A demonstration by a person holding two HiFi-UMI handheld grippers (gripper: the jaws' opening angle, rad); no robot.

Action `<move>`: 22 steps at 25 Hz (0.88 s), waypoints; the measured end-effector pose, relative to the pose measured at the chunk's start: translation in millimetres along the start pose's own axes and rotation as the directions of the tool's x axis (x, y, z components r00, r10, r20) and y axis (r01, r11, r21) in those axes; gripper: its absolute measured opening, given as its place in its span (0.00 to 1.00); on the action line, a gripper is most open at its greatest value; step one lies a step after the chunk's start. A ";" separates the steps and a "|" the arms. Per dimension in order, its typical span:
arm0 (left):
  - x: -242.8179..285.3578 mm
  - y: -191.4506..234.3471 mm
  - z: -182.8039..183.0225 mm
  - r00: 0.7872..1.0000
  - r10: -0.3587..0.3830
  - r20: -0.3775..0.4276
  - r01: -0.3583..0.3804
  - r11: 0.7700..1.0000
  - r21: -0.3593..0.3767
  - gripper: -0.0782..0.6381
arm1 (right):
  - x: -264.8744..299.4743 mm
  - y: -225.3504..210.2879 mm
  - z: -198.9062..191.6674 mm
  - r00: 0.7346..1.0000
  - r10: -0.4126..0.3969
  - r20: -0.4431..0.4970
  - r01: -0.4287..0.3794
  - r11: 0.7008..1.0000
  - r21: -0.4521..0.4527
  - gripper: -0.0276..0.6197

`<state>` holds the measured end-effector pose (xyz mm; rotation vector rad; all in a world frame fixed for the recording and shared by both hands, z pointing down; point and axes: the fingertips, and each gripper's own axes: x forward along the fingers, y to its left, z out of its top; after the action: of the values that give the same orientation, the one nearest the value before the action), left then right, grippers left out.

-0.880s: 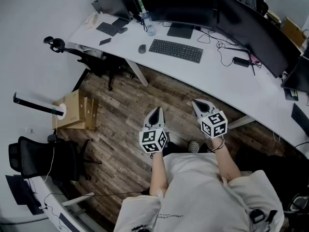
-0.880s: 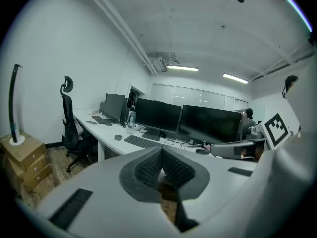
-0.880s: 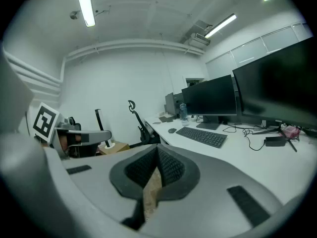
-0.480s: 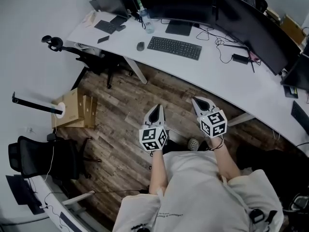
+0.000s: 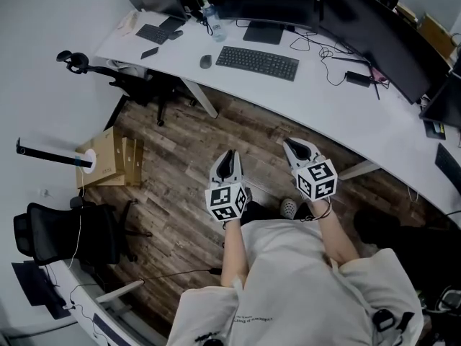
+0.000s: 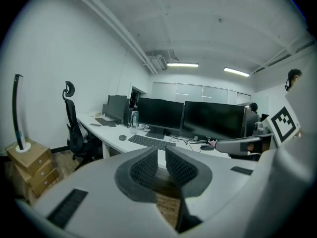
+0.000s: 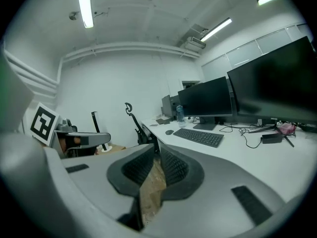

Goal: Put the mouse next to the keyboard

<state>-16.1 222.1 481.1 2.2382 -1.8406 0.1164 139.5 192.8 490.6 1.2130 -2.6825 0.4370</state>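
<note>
The mouse (image 5: 206, 61) lay on the far white desk (image 5: 324, 107), just beside the left end of the keyboard (image 5: 257, 63). Nearer, over the wood floor (image 5: 180, 157), the left gripper (image 5: 229, 155) hung with its jaws a sliver apart and nothing between them. To its right, the right gripper (image 5: 291, 145) had its jaws together, empty, well apart from the mouse.

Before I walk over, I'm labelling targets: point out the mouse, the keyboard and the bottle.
mouse (image 5: 206, 61), head view, top of its shell.
keyboard (image 5: 257, 63), head view, middle of the keys.
bottle (image 5: 210, 21), head view, its clear body.
</note>
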 end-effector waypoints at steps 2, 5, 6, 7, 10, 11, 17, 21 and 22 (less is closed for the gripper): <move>-2.0 3.7 4.6 0.999 0.004 0.038 -0.004 1.000 -0.023 0.18 | 0.7 0.1 0.8 1.000 -0.003 0.000 0.003 1.000 -0.001 0.14; -5.0 8.9 6.6 0.998 0.019 0.055 -0.016 0.999 -0.051 0.24 | -0.2 -0.6 0.9 1.000 -0.005 0.003 0.005 1.000 -0.005 0.23; -4.5 9.8 5.8 0.999 0.024 0.049 -0.021 0.998 -0.051 0.26 | -0.7 -1.8 0.5 1.000 -0.006 0.005 0.006 1.000 -0.003 0.23; -3.6 10.1 5.0 0.999 0.026 0.043 -0.024 0.999 -0.049 0.28 | -1.1 -3.8 0.1 1.000 -0.009 0.006 0.009 1.000 -0.001 0.24; -1.4 9.9 4.1 0.999 0.025 0.028 -0.024 0.999 -0.034 0.37 | 0.9 -9.7 -2.6 1.000 -0.021 -0.009 0.021 1.000 -0.002 0.36; -1.5 10.2 4.4 0.999 0.026 0.025 -0.026 0.999 -0.024 0.39 | 2.2 -10.7 -3.7 1.000 -0.022 -0.016 0.022 1.000 -0.001 0.38; -3.6 15.5 8.3 0.999 0.053 0.010 -0.053 0.998 0.020 0.41 | 12.1 -16.3 -9.3 0.999 -0.013 -0.041 0.013 1.000 0.005 0.46; -5.5 36.5 9.4 0.996 0.095 0.002 -0.095 0.995 0.024 0.41 | 25.0 -24.1 -15.3 0.996 -0.037 -0.084 0.036 0.999 -0.008 0.48; -5.5 45.3 10.3 0.994 0.108 0.003 -0.108 0.994 0.017 0.42 | 29.5 -24.6 -15.7 0.995 -0.038 -0.091 0.037 0.999 -0.008 0.48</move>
<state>-62.2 216.8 476.1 2.1501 -1.9697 0.1500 139.1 161.7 518.0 1.2099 -2.5789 0.4668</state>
